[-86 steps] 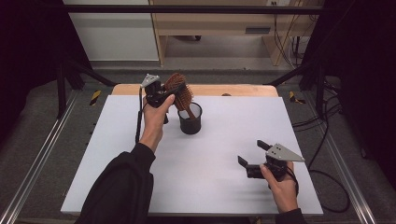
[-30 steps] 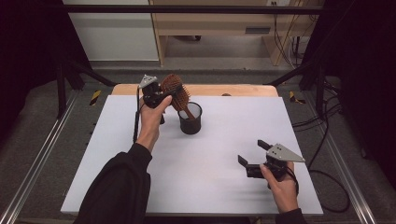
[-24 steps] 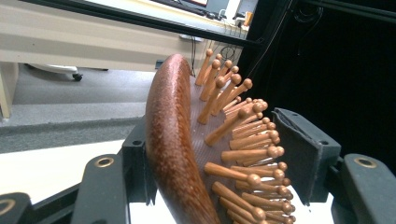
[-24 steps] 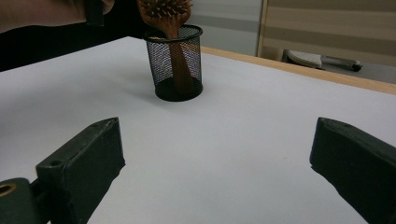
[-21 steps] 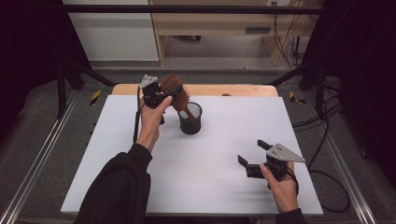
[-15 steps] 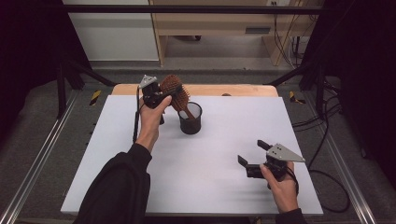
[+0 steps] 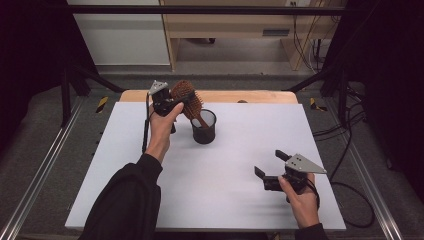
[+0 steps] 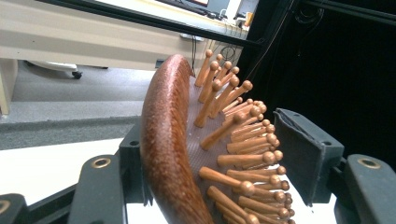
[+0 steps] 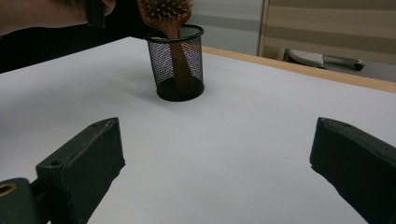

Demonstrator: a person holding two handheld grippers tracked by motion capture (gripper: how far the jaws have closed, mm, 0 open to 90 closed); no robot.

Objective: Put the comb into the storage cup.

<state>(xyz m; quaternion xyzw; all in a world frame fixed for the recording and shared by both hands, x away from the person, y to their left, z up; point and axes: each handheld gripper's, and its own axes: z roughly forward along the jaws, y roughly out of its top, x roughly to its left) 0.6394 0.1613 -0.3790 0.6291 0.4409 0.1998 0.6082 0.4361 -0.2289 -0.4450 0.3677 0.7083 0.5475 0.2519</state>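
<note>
A wooden hairbrush stands handle-down in a black mesh cup toward the far left of the white counter, its head leaning left over the rim. The left gripper has the head between its fingers: in the left gripper view the smooth curved back lies against one finger, while the other stands at the tips of the wooden pins. Whether that pad truly presses on the pins or has only just let go is hard to tell from this angle, though the grip looks closed on the head.

The brush should be light and stiff. Its polished back looks slippery, and the pins sit in a soft cushion, so a squeeze across back and pins will give a little and may let the head twist. The neck or the handle would be the firmer place to hold, but the handle is down inside the cup. The cup itself is light wire mesh and looks easy to tip if the brush is levered sideways.

The right gripper rests low on the near right of the counter, well apart from the cup, its fingers wide apart and holding nothing.
</note>
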